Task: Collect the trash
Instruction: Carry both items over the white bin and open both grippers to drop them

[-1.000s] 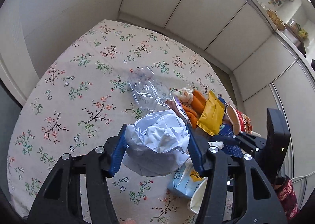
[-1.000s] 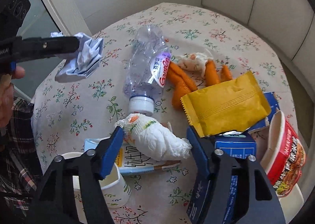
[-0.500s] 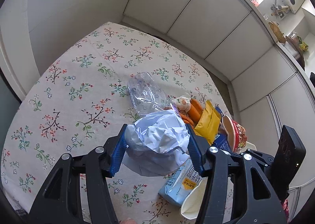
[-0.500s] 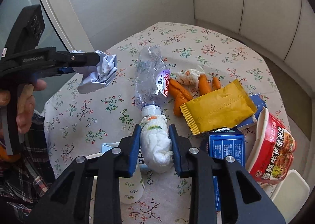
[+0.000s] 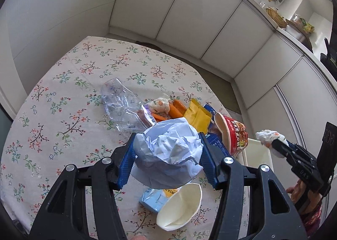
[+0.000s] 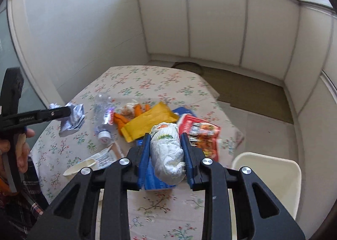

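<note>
Floral-cloth bench (image 5: pixel 63 96) still carries bottle (image 5: pixel 120 105), yellow packet (image 5: pixel 197 116) and noodle cup (image 5: pixel 233 134); my left tool (image 5: pixel 167 155) clamps a paper ball (image 5: pixel 168 153), my right tool (image 6: pixel 167 151) a tissue wad (image 6: pixel 168 151) near the white bin (image 6: pixel 271 174), nothing visibly binned yet.

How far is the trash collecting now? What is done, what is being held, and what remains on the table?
Done: nothing visibly binned; the white bin beside the table looks empty. In hand: the left gripper holds a crumpled paper ball, the right gripper a wadded tissue. Left: plastic bottle, yellow packet, noodle cup, paper cup, milk carton.
</note>
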The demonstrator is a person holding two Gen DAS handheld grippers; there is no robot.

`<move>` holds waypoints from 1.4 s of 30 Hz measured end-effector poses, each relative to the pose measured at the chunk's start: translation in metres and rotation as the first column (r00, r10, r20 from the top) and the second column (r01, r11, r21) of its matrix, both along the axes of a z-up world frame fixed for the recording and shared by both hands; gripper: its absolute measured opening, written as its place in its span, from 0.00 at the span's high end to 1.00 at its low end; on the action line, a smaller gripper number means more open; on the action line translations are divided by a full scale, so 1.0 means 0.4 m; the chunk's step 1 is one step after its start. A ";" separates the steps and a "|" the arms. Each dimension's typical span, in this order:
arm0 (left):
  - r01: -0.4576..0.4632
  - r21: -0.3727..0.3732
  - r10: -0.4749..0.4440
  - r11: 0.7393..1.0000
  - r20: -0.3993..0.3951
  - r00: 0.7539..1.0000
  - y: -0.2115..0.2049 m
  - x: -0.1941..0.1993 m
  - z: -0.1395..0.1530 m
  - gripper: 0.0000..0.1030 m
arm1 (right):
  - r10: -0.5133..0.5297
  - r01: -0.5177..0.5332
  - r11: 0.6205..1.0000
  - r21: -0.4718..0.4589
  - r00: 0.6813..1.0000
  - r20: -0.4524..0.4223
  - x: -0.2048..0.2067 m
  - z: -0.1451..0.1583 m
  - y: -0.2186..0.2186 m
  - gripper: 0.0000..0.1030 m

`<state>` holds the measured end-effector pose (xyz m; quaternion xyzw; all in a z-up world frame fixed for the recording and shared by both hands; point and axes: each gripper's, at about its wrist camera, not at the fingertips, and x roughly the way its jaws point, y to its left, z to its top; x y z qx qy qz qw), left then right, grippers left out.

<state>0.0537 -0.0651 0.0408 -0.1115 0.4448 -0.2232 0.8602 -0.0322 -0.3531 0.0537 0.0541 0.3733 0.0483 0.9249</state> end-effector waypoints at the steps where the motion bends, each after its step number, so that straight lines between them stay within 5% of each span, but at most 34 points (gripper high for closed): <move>1: 0.007 0.002 -0.007 1.000 0.001 1.000 -0.011 -0.004 -0.002 0.48 | -0.042 0.042 0.999 0.003 0.999 0.001 -0.011 0.001 -0.028 0.72; 5: 0.030 -0.004 -0.030 1.000 0.003 1.000 -0.065 -0.027 0.000 0.48 | -0.280 0.281 0.960 0.004 0.959 -0.037 -0.055 -0.008 -0.155 0.71; 8: 0.049 -0.018 -0.048 0.999 0.023 0.999 -0.115 -0.053 0.012 0.48 | -0.469 0.469 0.883 -0.019 0.881 -0.069 -0.099 -0.020 -0.237 0.69; 10: 0.066 -0.025 -0.065 0.997 0.037 0.997 -0.161 -0.074 0.018 0.48 | -0.528 0.527 0.849 -0.029 0.847 -0.063 -0.126 -0.018 -0.269 0.49; 15: 0.152 -0.017 -0.151 0.988 0.048 0.987 -0.295 -0.114 0.022 0.48 | -0.637 0.635 0.769 -0.071 0.771 0.009 -0.211 0.008 -0.309 0.21; 19: 0.211 -0.010 -0.210 0.977 0.064 0.976 -0.398 -0.142 0.029 0.48 | -0.702 0.704 0.707 -0.068 0.710 0.060 -0.274 0.029 -0.342 0.11; 33: 0.384 0.003 -0.383 0.923 0.079 0.920 -0.748 -0.196 0.035 0.45 | -0.824 0.824 0.566 0.036 0.567 -0.017 -0.378 -0.009 -0.483 0.08; 35: 0.385 -0.002 -0.384 0.923 0.061 0.921 -0.779 -0.189 0.029 0.32 | -0.838 0.838 0.543 0.053 0.545 -0.020 -0.391 -0.011 -0.497 0.08; 42: 0.379 0.029 -0.380 0.925 0.064 0.923 -0.815 -0.192 0.023 0.27 | -0.840 0.840 0.540 0.055 0.542 -0.023 -0.388 -0.014 -0.499 0.08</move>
